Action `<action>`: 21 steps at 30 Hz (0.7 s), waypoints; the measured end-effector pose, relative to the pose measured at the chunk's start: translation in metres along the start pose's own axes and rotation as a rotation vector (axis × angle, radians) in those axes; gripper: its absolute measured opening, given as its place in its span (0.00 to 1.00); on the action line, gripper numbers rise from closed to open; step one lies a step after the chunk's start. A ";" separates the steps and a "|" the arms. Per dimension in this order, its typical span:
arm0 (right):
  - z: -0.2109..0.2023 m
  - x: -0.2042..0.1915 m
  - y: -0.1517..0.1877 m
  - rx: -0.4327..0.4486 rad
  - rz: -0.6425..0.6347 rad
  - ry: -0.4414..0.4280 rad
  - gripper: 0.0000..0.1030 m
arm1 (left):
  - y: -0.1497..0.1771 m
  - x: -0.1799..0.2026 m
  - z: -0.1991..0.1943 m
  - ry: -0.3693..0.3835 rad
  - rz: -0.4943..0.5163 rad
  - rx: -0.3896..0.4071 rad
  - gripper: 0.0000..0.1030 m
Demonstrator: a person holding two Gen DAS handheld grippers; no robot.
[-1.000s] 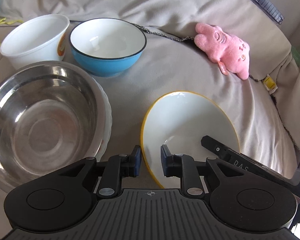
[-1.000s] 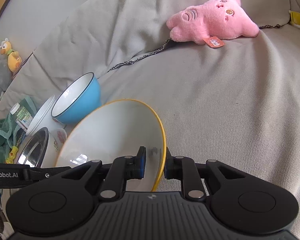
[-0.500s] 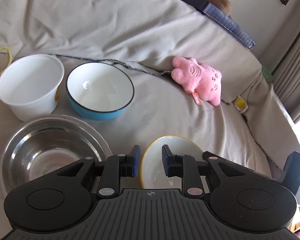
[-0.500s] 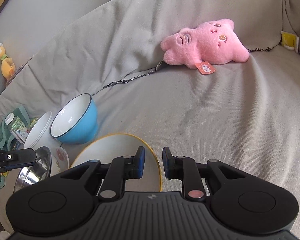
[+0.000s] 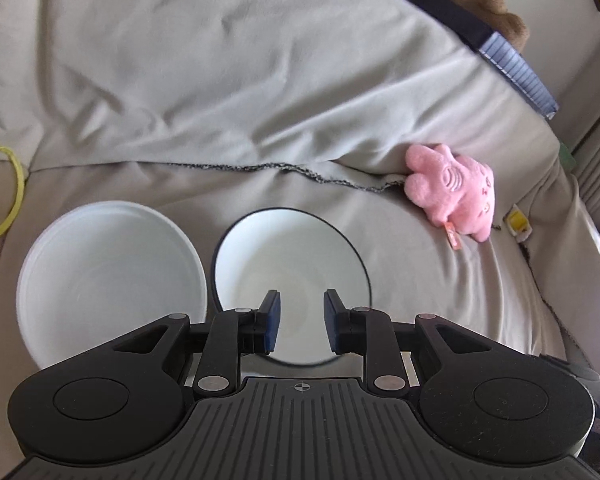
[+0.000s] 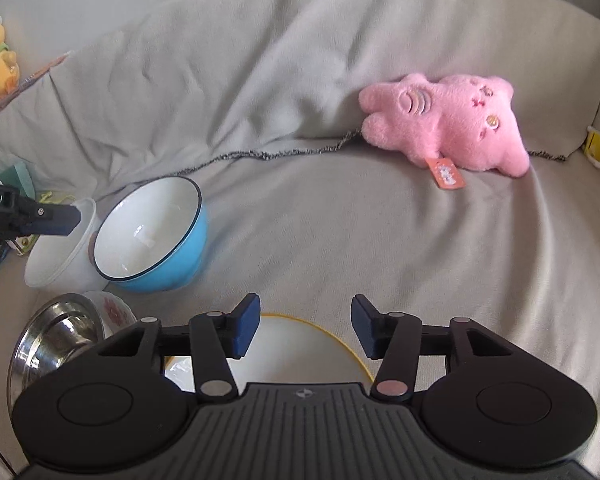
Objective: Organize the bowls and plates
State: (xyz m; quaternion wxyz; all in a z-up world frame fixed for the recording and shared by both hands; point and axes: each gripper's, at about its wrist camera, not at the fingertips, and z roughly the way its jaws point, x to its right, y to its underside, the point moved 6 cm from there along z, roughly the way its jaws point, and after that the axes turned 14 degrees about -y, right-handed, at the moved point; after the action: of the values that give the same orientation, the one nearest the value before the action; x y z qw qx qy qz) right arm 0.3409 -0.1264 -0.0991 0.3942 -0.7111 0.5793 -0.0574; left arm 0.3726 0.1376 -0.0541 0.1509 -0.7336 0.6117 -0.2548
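R gripper [image 6: 303, 326]: jaws part-open, just been opening, nothing between the pads. Yellow-rim plate [image 6: 292, 344] lies flat on the sofa cover [image 6: 340, 240] under and behind the fingers, pads clear of it. Only the far arc of the rim shows; the rest is hidden by the gripper body.

L gripper [image 5: 300, 320]: jaws narrow, a gap between the pads, nothing gripped. Hangs over the blue bowl [image 5: 292, 276], seen from above, white inside w/ dark rim. From the R view the L gripper [image 6: 76, 216] shows as a black finger at frame left, over the white tub.

Dishes, all on the cover:
- white tub [image 5: 108, 276], upright, just left of the blue bowl, rims nearly touching in the L view.
- blue bowl [image 6: 152, 236], upright, blue outside, empty.
- steel bowl [image 6: 56, 340], near side of the tub, sitting in a white dish w/ red flower print [image 6: 114, 306]; only the dish's edge shows.
- plate just right of the steel bowl, near side of the blue bowl.

Other: pink plush [image 6: 448, 124] w/ orange tag lies at the seat-back crease, well apart from the dishes. Yellow cord [image 5: 4, 216] at far left of the L view. Yellow duck toy [image 6: 0, 60] upper left of the R view. L view slightly blurred.
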 end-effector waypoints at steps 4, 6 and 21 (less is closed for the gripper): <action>0.012 -0.013 -0.012 -0.019 -0.033 0.026 0.66 | -0.030 0.002 0.030 -0.087 0.124 -0.027 0.25; 0.015 -0.021 -0.019 -0.004 -0.039 -0.017 0.68 | -0.037 0.003 0.044 -0.093 0.164 -0.068 0.25; 0.157 -0.042 -0.040 -0.245 0.334 -0.182 0.41 | -0.040 0.012 0.119 -0.142 0.279 -0.228 0.31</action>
State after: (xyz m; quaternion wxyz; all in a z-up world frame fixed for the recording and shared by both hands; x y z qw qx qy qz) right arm 0.4434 -0.0118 -0.1654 0.3595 -0.6503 0.6536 0.1437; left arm 0.4734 0.1234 -0.1291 0.1435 -0.6700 0.7202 -0.1083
